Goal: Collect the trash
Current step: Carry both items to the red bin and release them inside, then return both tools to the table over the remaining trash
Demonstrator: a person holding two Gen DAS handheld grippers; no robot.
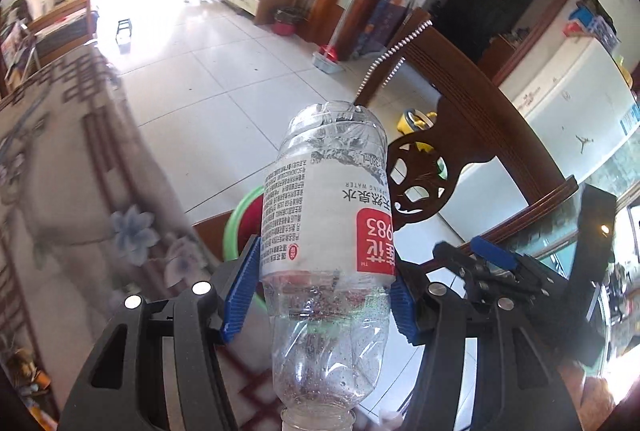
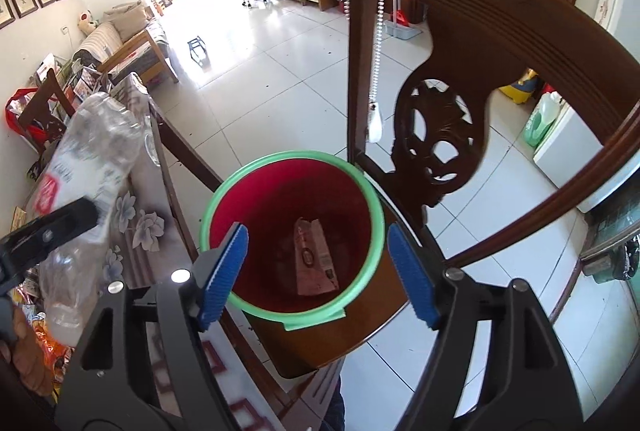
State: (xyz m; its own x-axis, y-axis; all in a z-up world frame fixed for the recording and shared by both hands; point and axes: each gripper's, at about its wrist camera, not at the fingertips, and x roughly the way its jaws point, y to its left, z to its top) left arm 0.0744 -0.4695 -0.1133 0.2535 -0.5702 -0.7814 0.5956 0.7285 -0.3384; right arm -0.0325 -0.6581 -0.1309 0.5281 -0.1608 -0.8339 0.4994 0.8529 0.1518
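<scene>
A clear, empty plastic water bottle with a white and red label is clamped between the blue pads of my left gripper, base pointing away, neck toward the camera. The same bottle shows at the left of the right wrist view, above the table. My right gripper is open over a red bin with a green rim that sits on a wooden chair seat. A crumpled pink wrapper lies in the bin's bottom. Nothing is between the right pads. The bin's green rim peeks out behind the bottle.
A table with a floral cloth runs along the left, with snack wrappers on it. The carved wooden chair back rises just behind the bin, a bead chain hanging over it. White tiled floor lies beyond.
</scene>
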